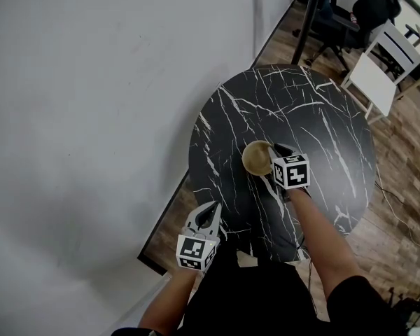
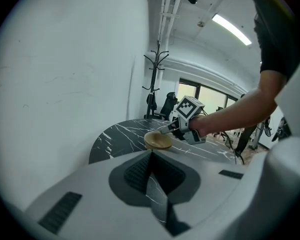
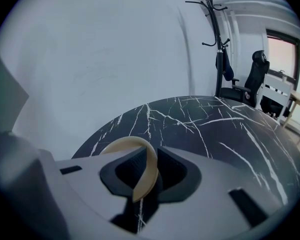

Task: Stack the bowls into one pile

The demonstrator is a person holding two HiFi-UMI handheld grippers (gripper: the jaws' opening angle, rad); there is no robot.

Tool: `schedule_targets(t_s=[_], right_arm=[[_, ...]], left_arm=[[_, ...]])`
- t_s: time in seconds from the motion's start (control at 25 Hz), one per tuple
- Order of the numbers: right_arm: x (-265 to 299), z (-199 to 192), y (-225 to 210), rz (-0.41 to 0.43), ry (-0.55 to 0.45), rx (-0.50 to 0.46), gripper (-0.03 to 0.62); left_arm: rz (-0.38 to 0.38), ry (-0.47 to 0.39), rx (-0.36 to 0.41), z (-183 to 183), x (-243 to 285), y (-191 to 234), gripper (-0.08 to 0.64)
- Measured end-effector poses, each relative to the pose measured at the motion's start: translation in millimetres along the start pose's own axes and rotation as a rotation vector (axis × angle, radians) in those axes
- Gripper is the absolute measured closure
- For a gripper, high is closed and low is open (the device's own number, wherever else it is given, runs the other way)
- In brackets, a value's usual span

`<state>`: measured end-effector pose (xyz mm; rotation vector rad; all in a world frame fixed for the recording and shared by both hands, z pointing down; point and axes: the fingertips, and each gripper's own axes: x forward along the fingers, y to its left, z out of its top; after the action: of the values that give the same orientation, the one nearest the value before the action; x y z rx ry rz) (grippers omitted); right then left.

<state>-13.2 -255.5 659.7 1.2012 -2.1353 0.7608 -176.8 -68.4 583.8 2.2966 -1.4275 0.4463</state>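
Bowls point(image 1: 255, 157), tan and nested into 1 pile, sit open side up near the middle of the round black marble table point(image 1: 322, 110) in the head view. Being round, they have no long axis across the table; the pile's axis runs straight up and the mouths face upward. The right gripper point(image 1: 274, 150) slants down from the near side and meets the pile's right rim, with its cube point(image 1: 291, 171) just behind. The left gripper point(image 1: 213, 208) hangs over the table's near left edge, well apart from the pile.

In the left gripper view, the left gripper point(image 2: 151, 154) has its jaws meeting at the tips with nothing between them; marble shows through the slit below. Beyond them the pile point(image 2: 158, 141) stands level on the table point(image 2: 120, 134). At least 2 rims show, 1 inside the other, but the count of bowls cannot be told. The right gripper point(image 2: 167, 130) touches the top rim from the right.

In the right gripper view, the right gripper point(image 3: 151, 154) has its jaws a little apart, astride the top bowl's rim point(image 3: 130, 140). The jaw at picture left sits inside the bowl and the other outside. The pads do not look pressed on the rim. The rim arcs away to the left. Past it lie bare table point(image 3: 200, 124), a white wall point(image 3: 115, 59), a coat stand point(image 3: 216, 39) and a chair point(image 3: 255, 79).
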Motion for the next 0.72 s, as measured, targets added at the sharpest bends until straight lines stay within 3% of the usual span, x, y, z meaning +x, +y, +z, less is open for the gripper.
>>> schedule_targets(t_s=[0.44,0.72], right_arm=[[-43,38,6,0.01,-0.132,-0.062,0.511],[-105,63,24,0.037,-0.314,-0.118,0.522]], left_arm=[[-0.026,-0.015,0.023,10,7,-15,0.546],[-0.018,-0.041,0.012,22,8,-18,0.546]])
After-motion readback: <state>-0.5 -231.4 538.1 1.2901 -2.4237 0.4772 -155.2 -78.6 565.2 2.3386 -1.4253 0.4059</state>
